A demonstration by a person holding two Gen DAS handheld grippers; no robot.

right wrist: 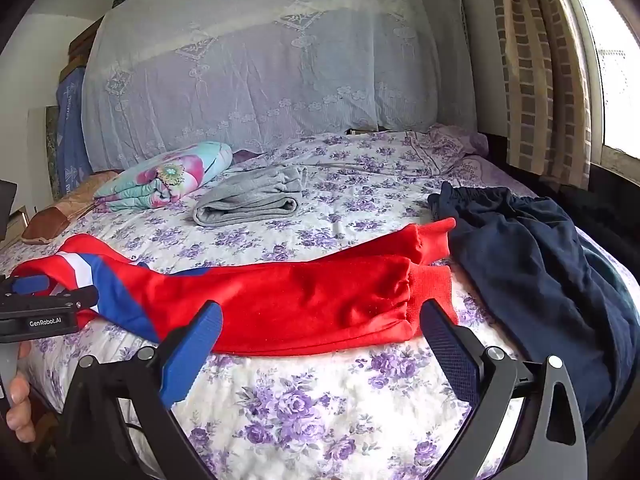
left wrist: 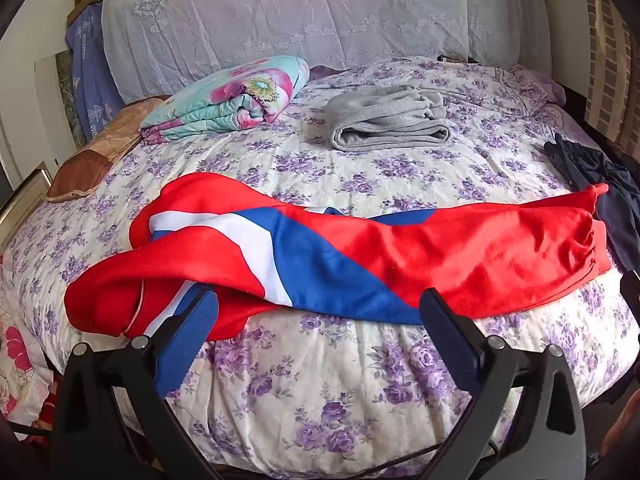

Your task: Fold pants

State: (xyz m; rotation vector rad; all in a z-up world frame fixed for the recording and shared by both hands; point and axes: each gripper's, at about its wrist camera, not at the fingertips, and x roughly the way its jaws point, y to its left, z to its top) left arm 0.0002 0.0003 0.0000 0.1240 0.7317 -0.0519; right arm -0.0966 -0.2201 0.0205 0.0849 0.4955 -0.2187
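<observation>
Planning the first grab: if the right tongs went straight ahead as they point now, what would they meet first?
Most likely the red pants, near their cuff end, lying on the bed; the right tongs are open, depth uncertain.

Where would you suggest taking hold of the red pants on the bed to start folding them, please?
The red pants lie stretched sideways along the near edge of the bed. I would probably pinch the cuff end with the right gripper and the bunched striped end with the left gripper, both coming in low from the near side, since both ends face the open grippers.
</observation>
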